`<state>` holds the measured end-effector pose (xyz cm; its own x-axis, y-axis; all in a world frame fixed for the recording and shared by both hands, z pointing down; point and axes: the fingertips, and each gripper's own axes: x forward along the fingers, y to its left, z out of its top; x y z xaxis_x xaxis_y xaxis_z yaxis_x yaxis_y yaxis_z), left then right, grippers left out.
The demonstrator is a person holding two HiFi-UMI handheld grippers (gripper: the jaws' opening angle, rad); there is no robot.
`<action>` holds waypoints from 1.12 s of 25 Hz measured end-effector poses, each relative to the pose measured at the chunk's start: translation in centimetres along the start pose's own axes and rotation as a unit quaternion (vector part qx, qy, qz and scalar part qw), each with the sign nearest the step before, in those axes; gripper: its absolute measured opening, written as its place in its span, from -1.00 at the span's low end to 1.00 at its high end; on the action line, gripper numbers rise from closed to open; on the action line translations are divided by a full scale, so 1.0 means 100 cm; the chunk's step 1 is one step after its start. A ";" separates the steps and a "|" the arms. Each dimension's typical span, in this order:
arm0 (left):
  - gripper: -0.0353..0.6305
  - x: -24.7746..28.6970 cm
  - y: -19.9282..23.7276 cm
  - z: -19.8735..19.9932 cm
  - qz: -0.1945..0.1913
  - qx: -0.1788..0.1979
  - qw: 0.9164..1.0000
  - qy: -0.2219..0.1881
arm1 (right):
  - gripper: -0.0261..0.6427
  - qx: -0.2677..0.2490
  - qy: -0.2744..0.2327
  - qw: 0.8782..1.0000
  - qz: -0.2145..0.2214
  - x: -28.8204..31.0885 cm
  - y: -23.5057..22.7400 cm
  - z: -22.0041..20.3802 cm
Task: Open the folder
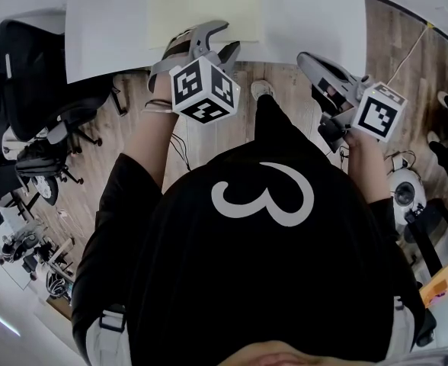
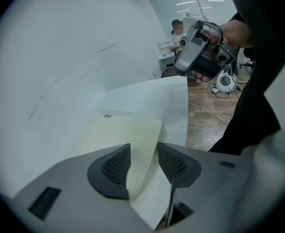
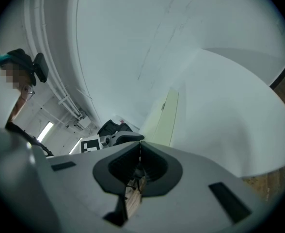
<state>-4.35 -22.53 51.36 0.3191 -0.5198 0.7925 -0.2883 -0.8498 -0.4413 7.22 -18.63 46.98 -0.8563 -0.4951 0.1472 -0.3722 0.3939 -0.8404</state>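
1. The broad white table [image 1: 315, 14] carries the work. The flat pale-yellow paper folder [image 1: 203, 10] lies on it at the near edge, before the person's left side.
2. The left grey two-jaw gripper [image 2: 143, 161] has its jaws as wide apart as they go. A near corner of the folder's cover rises between the pads, which do not seem to press on it. The first thing needed, I judge, is a firm close on that leaf alone. Whether the lower leaf also sits in the gap cannot be told, so a slight lift to check is wise.
3. Thin card creases easily. The cover should swing over in a slow arc about its hinged edge, not be dragged across the table.
4. The right grey two-jaw gripper [image 3: 139, 152] has its jaws shut tip to tip on nothing. It hangs off the table's near edge, well apart from the folder. It would serve best by pressing the lower leaf down, since otherwise the whole folder may slide or lift with the cover.
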 end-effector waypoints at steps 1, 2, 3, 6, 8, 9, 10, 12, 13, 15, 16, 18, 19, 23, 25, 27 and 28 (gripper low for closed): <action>-0.35 0.000 0.000 0.000 -0.002 -0.001 1.000 0.001 | -0.85 -0.004 0.002 1.000 -0.005 0.000 -0.001 0.000; -0.35 0.000 0.000 0.000 -0.004 -0.003 1.000 0.002 | -0.85 -0.006 0.004 1.000 -0.007 0.000 -0.002 -0.001; -0.35 0.000 0.000 0.001 -0.006 -0.005 1.000 0.003 | -0.85 -0.006 0.005 1.000 -0.007 0.000 -0.003 -0.001; -0.36 -0.003 0.001 0.002 -0.015 -0.021 1.000 -0.001 | -0.85 0.000 0.004 1.000 -0.001 0.000 -0.004 -0.002; -0.38 -0.004 0.000 0.004 -0.022 -0.035 0.999 -0.007 | -0.85 0.006 0.003 1.000 0.006 0.001 -0.004 -0.004; -0.39 -0.004 0.000 0.004 -0.025 -0.041 0.999 -0.009 | -0.85 0.008 0.002 1.000 0.009 0.002 -0.005 -0.005; -0.40 -0.005 0.001 0.003 -0.028 -0.046 0.999 -0.011 | -0.85 0.009 0.003 1.000 0.010 0.003 -0.005 -0.005; -0.41 -0.005 0.002 0.000 -0.033 -0.049 0.998 -0.012 | -0.85 0.012 0.004 1.000 0.011 0.009 -0.006 -0.007; -0.41 -0.005 0.003 -0.001 -0.034 -0.049 0.998 -0.013 | -0.85 0.013 0.005 1.000 0.012 0.011 -0.006 -0.007; -0.43 -0.006 0.004 -0.001 -0.035 -0.047 0.998 -0.014 | -0.85 0.008 0.008 1.000 0.008 0.015 -0.006 -0.006; -0.44 -0.007 0.004 -0.001 -0.035 -0.045 0.998 -0.015 | -0.85 0.004 0.010 1.000 0.005 0.016 -0.006 -0.006; -0.47 -0.009 0.003 -0.001 -0.035 -0.040 0.999 -0.014 | -0.85 -0.001 0.015 1.000 0.003 0.020 -0.007 -0.006; -0.48 -0.010 0.002 -0.001 -0.035 -0.037 0.999 -0.013 | -0.85 -0.001 0.017 1.000 0.004 0.021 -0.006 -0.008; -0.57 -0.014 0.001 0.001 -0.035 -0.033 0.999 -0.016 | -0.85 -0.014 0.029 0.999 -0.001 0.029 -0.005 -0.009; -0.60 -0.017 0.002 0.003 -0.032 -0.030 0.999 -0.019 | -0.85 -0.021 0.036 0.999 -0.002 0.035 -0.003 -0.010; -0.64 -0.019 0.003 0.001 -0.029 -0.024 0.999 -0.020 | -0.85 -0.027 0.042 0.999 -0.002 0.043 -0.001 -0.011; -0.65 -0.019 0.004 0.000 -0.027 -0.022 0.999 -0.020 | -0.85 -0.030 0.045 0.999 -0.002 0.047 -0.001 -0.012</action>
<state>-5.05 -21.84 49.66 0.3705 -0.4765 0.7973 -0.3078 -0.8729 -0.3787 2.77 -20.03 48.36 -0.8825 -0.4265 0.1979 -0.3937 0.4400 -0.8071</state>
